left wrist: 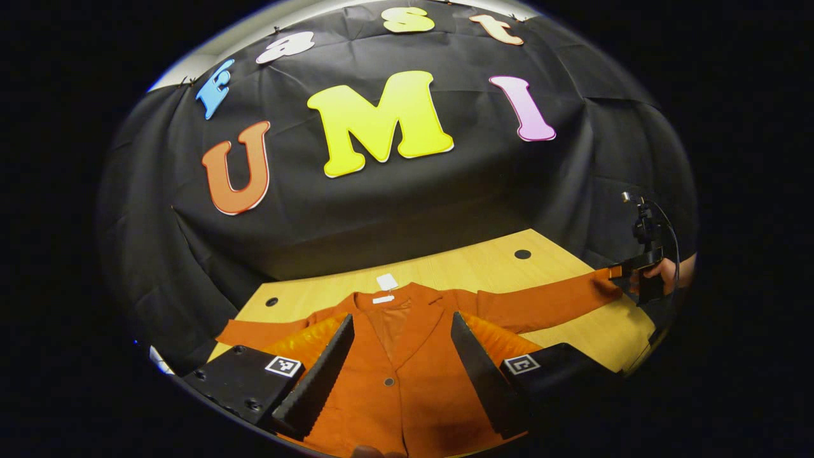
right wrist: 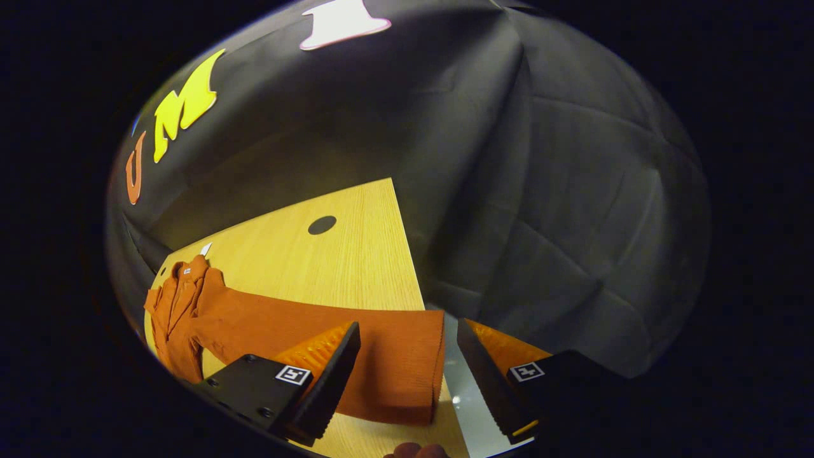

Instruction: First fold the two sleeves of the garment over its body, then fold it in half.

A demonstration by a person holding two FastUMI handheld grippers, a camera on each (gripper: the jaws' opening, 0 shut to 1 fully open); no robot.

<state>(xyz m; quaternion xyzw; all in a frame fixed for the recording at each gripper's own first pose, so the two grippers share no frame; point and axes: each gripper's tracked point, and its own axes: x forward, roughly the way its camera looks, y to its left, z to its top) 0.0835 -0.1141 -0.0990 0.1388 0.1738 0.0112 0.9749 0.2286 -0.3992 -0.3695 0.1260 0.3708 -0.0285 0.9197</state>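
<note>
Over table [right wrist: 356, 254] corner, sleeve [right wrist: 356, 343] cuff between open right claw [right wrist: 407, 375]

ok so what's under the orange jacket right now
The jacket lies flat on the wooden table, both sleeves spread out. Bare wood shows around it, with a white tag above the collar. Whatever lies beneath the cloth itself is covered.

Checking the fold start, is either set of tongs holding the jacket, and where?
Nothing is held. The right tongs stand open around the sleeve cuff; the left tongs hang open above the jacket front.
</note>
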